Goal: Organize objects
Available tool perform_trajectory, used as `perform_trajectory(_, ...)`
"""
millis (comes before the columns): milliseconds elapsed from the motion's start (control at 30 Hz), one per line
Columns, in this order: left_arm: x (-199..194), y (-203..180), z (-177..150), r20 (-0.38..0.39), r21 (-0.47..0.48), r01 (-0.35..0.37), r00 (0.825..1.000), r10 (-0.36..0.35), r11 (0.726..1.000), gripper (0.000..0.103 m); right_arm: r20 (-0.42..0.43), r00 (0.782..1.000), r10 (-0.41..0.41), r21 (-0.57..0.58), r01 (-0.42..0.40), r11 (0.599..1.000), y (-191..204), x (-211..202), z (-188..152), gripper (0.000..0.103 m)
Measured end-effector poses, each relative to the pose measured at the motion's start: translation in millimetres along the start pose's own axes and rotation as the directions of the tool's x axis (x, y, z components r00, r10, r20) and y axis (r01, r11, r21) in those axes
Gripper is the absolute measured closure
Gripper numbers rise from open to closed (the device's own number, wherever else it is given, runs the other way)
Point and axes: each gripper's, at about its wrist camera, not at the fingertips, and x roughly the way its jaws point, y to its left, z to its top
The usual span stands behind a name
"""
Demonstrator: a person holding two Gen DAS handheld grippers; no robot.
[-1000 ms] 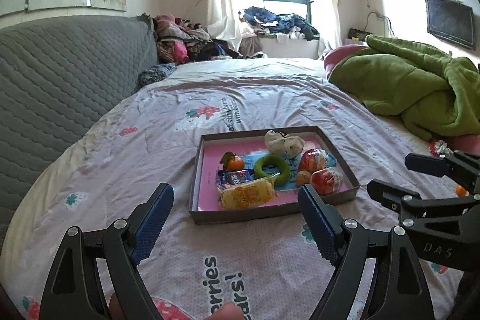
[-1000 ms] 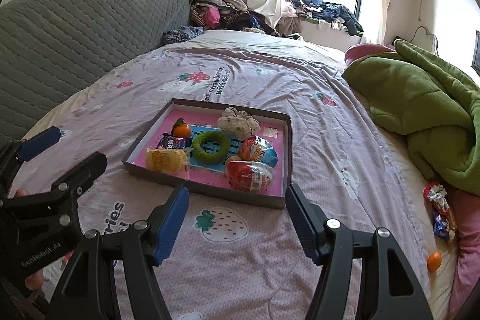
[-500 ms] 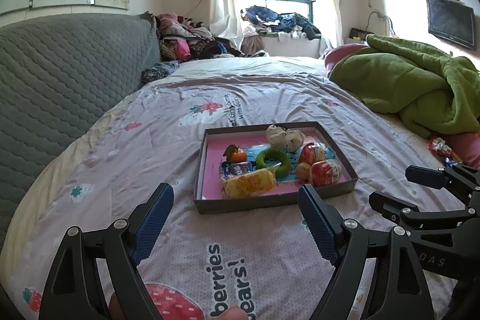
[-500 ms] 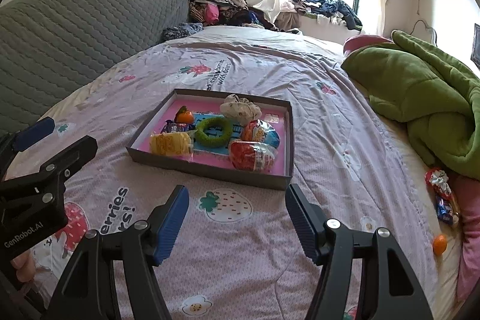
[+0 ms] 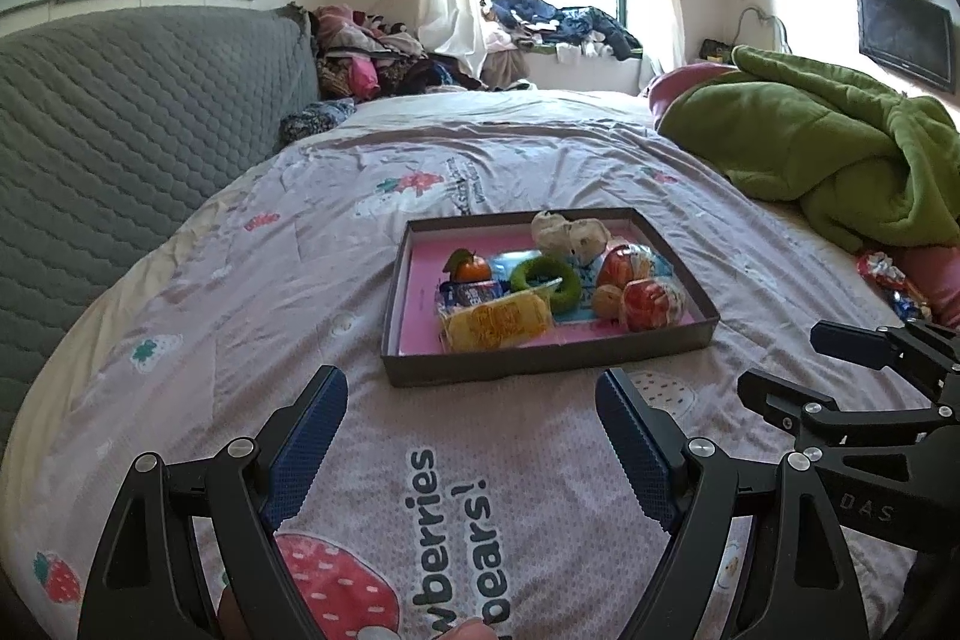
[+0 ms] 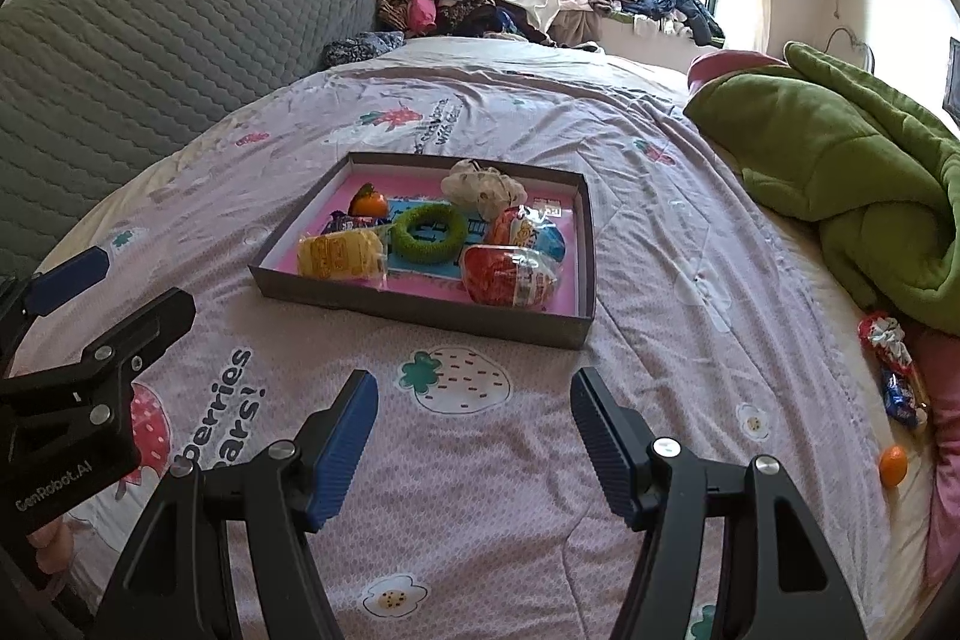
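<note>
A shallow brown box with a pink floor (image 5: 543,364) (image 6: 420,307) lies on the bedspread. It holds a green ring (image 5: 546,280) (image 6: 429,232), a yellow snack packet (image 5: 495,322) (image 6: 339,253), a small orange (image 5: 471,269) (image 6: 369,203), a blue wrapper (image 5: 468,291), red-and-white wrapped eggs (image 5: 651,303) (image 6: 510,274) and a cream scrunchie (image 5: 567,232) (image 6: 483,187). My left gripper (image 5: 474,427) (image 6: 114,280) hovers open before the box's near edge, empty. My right gripper (image 6: 474,427) (image 5: 780,364) also stands open and empty, short of the box.
A green blanket (image 5: 840,154) (image 6: 852,172) is heaped at the right. Loose wrapped sweets (image 6: 894,370) and a small orange (image 6: 893,465) lie by the right edge of the bed. A grey quilted headboard (image 5: 120,130) runs along the left. Clothes pile up under the window.
Both grippers have drawn back and sunk a little, so the box sits further from the fingertips in both views. Both still stand open.
</note>
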Motion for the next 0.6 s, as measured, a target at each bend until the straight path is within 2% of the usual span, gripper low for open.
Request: perform_trajectory(600, 15, -3, -17, -0.042, -0.024, 0.023, 0.999, -0.024, 0.999, 0.017, -0.038, 0.999, 0.004, 0.007, -0.004, 1.000, 6, 21, -20, 0.037)
